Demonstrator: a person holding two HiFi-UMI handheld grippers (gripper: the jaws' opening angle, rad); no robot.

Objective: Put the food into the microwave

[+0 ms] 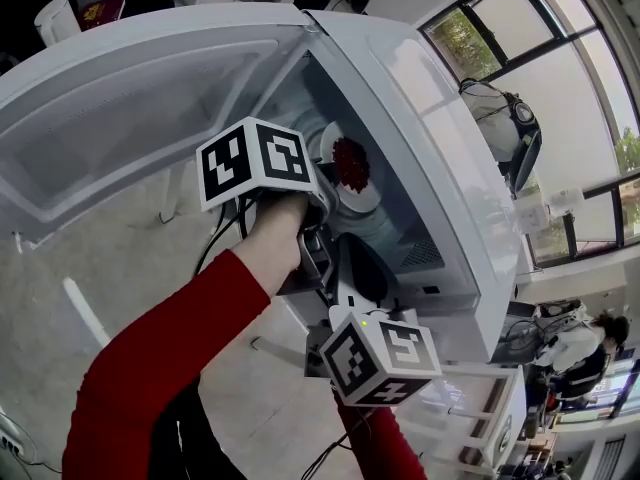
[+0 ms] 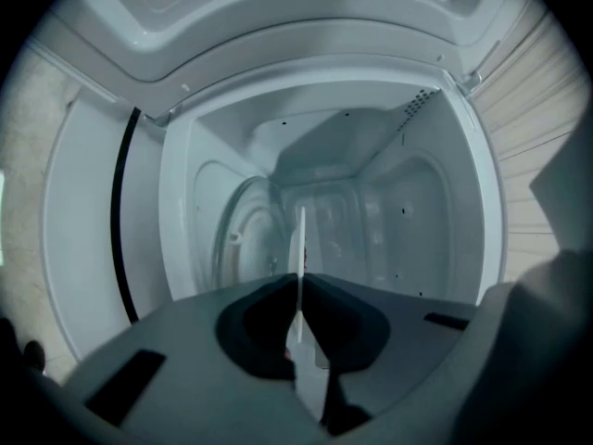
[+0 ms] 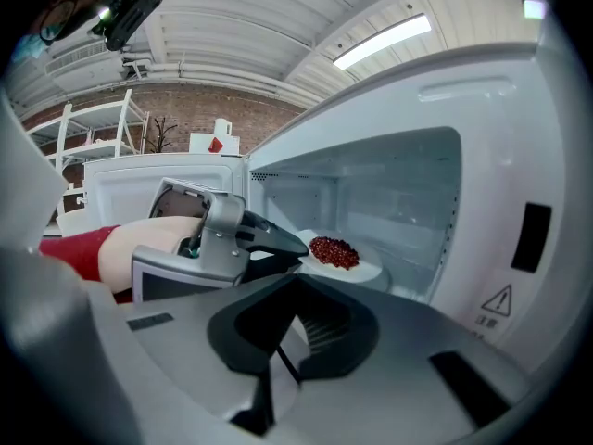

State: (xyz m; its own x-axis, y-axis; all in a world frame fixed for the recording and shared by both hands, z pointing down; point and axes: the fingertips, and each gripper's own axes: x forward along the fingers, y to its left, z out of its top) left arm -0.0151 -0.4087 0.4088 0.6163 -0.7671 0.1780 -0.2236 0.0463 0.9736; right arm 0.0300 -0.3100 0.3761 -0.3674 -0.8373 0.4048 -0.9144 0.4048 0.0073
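The white microwave (image 1: 455, 183) stands with its door (image 1: 130, 108) swung wide open. My left gripper (image 1: 325, 186) reaches into the cavity (image 3: 398, 193), shut on the rim of a white plate (image 3: 361, 270) with a heap of red food (image 3: 334, 251). In the left gripper view the plate (image 2: 299, 267) shows edge-on as a thin white line pinched between the jaws, with the glass turntable (image 2: 243, 239) beyond it. Whether the plate rests on the turntable I cannot tell. My right gripper (image 3: 298, 274) waits outside, below the opening, shut with nothing in it.
A warning label (image 3: 496, 304) sits on the microwave's front panel. A white shelf frame (image 1: 480, 408) stands below the microwave. Large windows (image 1: 560, 98) fill the right side, and a person (image 1: 578, 346) sits at a desk at the lower right.
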